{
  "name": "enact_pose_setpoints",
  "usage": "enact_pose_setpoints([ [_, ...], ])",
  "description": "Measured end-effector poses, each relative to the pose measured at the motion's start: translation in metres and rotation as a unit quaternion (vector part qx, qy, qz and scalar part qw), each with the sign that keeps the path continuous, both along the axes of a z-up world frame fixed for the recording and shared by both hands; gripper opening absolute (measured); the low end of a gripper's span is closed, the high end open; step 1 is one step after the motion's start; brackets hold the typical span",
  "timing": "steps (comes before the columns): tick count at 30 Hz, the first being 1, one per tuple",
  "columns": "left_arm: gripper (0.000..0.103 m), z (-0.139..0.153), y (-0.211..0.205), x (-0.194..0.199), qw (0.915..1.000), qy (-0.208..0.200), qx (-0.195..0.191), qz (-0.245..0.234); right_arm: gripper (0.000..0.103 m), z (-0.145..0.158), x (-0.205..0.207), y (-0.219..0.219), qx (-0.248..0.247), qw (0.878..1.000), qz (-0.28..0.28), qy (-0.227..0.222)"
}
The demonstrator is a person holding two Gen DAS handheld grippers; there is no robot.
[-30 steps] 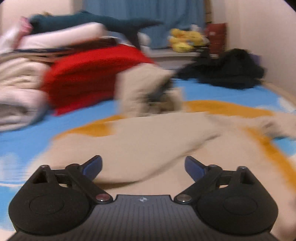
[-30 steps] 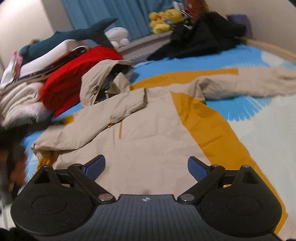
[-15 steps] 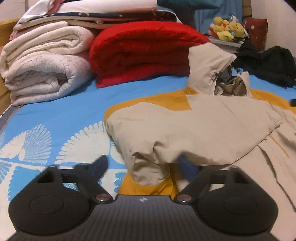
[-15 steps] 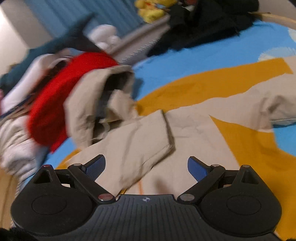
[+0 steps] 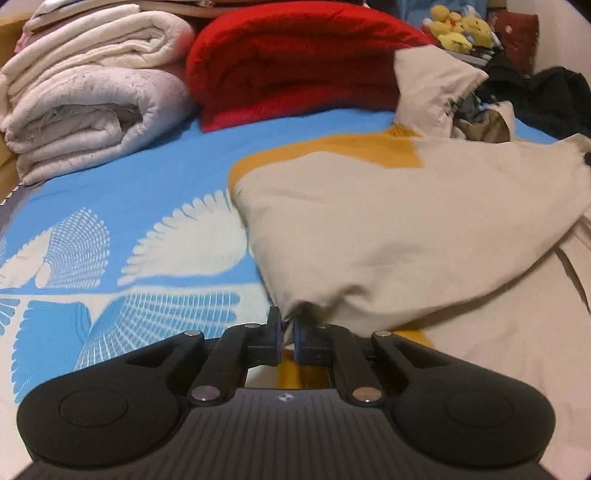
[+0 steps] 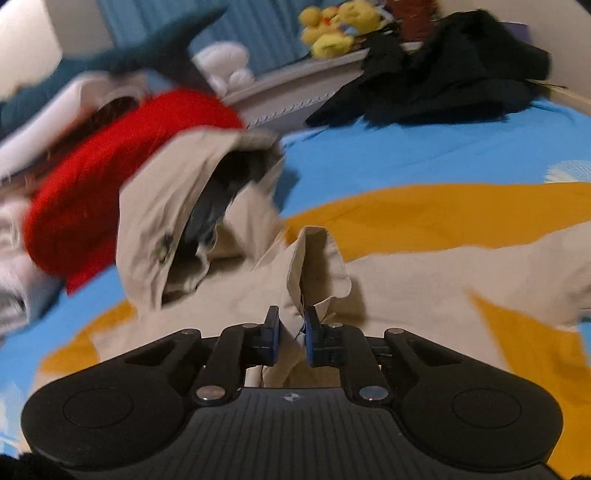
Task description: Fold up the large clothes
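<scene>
A large beige and mustard hooded jacket (image 5: 399, 229) lies spread on the blue patterned bed. My left gripper (image 5: 289, 326) is shut on the lower end of the jacket's folded-over sleeve, which bulges up to the right. In the right wrist view the jacket (image 6: 424, 280) shows with its hood (image 6: 173, 218) standing open at the left. My right gripper (image 6: 292, 330) is shut on a bunched fold of beige cloth at the other end of that sleeve, just below the hood.
Rolled white quilts (image 5: 92, 96) and a red blanket (image 5: 295, 55) are stacked at the bed's head. A black garment pile (image 6: 443, 70) and yellow plush toys (image 6: 332, 33) lie at the far side. The blue bedsheet (image 5: 110, 206) lies to the jacket's left.
Both grippers were open; they have closed on the jacket's sleeve. The left one moved to the sleeve's end, the right one moved in toward the hood.
</scene>
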State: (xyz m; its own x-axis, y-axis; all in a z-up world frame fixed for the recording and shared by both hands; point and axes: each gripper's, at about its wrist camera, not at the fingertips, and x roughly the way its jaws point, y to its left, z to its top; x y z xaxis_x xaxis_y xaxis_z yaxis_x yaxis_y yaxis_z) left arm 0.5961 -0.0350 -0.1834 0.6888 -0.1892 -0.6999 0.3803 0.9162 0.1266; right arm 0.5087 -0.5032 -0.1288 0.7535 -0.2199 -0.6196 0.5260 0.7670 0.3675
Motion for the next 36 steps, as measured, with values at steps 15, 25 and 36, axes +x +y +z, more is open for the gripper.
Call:
enact_pose_setpoints([
  [15, 0.077, 0.071, 0.012, -0.017, 0.9966, -0.038, -0.072, -0.010, 0.030, -0.070, -0.034, -0.055, 0.013, 0.999, -0.008, 0.037],
  [25, 0.087, 0.027, -0.071, 0.070, 0.9962, -0.022, 0.010, 0.084, 0.027, -0.032, -0.055, -0.043, -0.013, 0.997, 0.054, -0.061],
  [36, 0.102, 0.001, -0.009, 0.042, 0.9887, -0.030, 0.068, 0.130, 0.025, -0.047, -0.086, -0.074, 0.053, 0.997, 0.033, -0.039],
])
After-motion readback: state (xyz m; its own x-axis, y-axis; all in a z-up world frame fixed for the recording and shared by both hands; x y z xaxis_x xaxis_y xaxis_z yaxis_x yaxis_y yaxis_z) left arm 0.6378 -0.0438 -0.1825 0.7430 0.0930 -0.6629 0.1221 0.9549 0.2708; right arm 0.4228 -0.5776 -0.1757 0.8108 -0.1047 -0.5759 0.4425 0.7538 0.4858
